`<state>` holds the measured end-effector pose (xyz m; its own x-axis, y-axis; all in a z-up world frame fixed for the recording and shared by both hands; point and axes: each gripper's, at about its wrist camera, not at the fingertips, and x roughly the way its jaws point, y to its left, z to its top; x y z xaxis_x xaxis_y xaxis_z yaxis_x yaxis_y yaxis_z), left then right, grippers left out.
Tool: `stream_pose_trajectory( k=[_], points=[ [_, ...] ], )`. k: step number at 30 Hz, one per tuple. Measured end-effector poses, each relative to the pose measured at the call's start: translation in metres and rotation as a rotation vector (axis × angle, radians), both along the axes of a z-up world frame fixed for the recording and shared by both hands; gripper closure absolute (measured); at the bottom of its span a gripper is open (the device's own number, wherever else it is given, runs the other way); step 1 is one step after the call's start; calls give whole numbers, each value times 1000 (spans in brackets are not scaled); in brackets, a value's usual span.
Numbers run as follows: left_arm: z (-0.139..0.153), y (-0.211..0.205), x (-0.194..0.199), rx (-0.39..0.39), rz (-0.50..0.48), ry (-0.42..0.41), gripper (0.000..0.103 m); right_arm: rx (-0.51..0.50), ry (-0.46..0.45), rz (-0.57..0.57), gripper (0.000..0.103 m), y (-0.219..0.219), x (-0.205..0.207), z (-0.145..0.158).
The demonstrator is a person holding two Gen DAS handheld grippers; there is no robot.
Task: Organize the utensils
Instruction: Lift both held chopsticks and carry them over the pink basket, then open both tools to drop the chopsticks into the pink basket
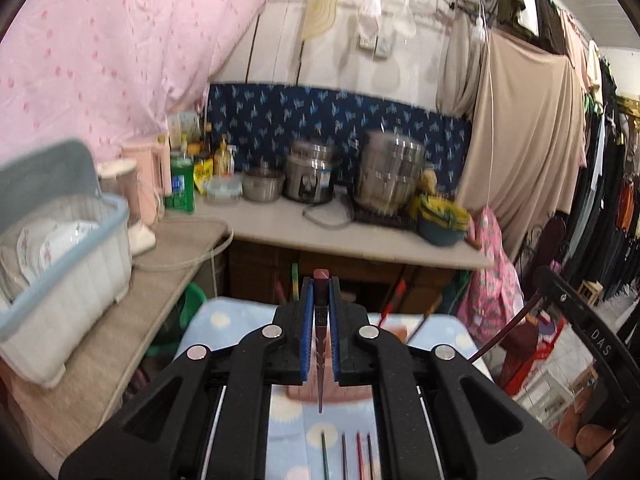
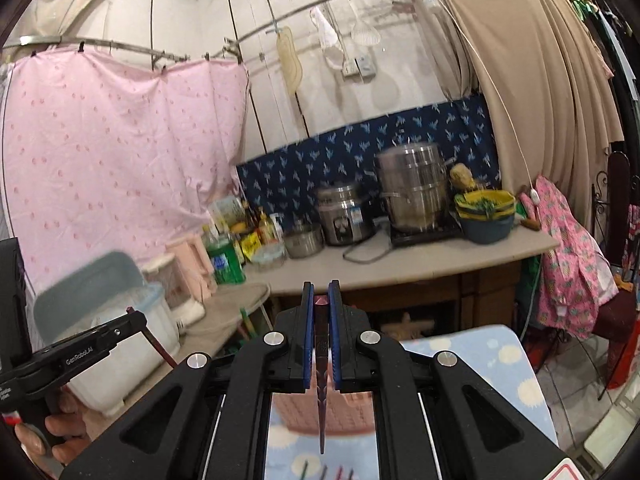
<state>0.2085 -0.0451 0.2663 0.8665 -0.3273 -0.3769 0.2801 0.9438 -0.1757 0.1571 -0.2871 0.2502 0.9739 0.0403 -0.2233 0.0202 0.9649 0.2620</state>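
- Chopsticks: in the left wrist view, the left gripper has its fingers clamped on one reddish chopstick at centre frame, tip pointing toward the camera; four more chopsticks lie on the tabletop at the bottom (probably awaiting sorting).
- Right wrist view: the right gripper pinches a dark chopstick the same way, at centre frame.

both wrist views look along their fingers, slightly downward, toward the far beige stone kitchen counter, shared by both.
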Motion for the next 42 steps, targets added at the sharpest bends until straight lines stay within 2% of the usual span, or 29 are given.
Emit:
stream_pose_trajectory(
  k=[4,9,15,22,24,26,28,30,33,42],
  points=[
    [17,-5,25,-40,31,-66,96,33,-58,-2,96,-5,30,15],
    [11,-16,59,-46,51,-62,96,44,-53,-3,96,-5,70,12],
    [-25,-23,89,-38,45,25,96,27,46,15,96,0,107,-31],
    [-62,-30,103,-17,26,97,96,25,147,25,96,0,130,-72],
    [-67,-30,104,-21,23,103,95,18,158,32,95,1,131,-76],
    [-69,-29,101,-26,17,99,88,13,153,23,92,0,127,-75],
    [-68,-28,96,-13,27,83,73,16,147,21,91,0,122,-72],
    [-66,-28,89,1,36,66,66,21,137,22,86,-1,115,-68],
    [-64,-27,77,24,40,54,61,18,122,24,81,0,103,-64],
    [-68,-25,39,95,43,56,60,12,125,45,77,10,59,-65]
  ],
)
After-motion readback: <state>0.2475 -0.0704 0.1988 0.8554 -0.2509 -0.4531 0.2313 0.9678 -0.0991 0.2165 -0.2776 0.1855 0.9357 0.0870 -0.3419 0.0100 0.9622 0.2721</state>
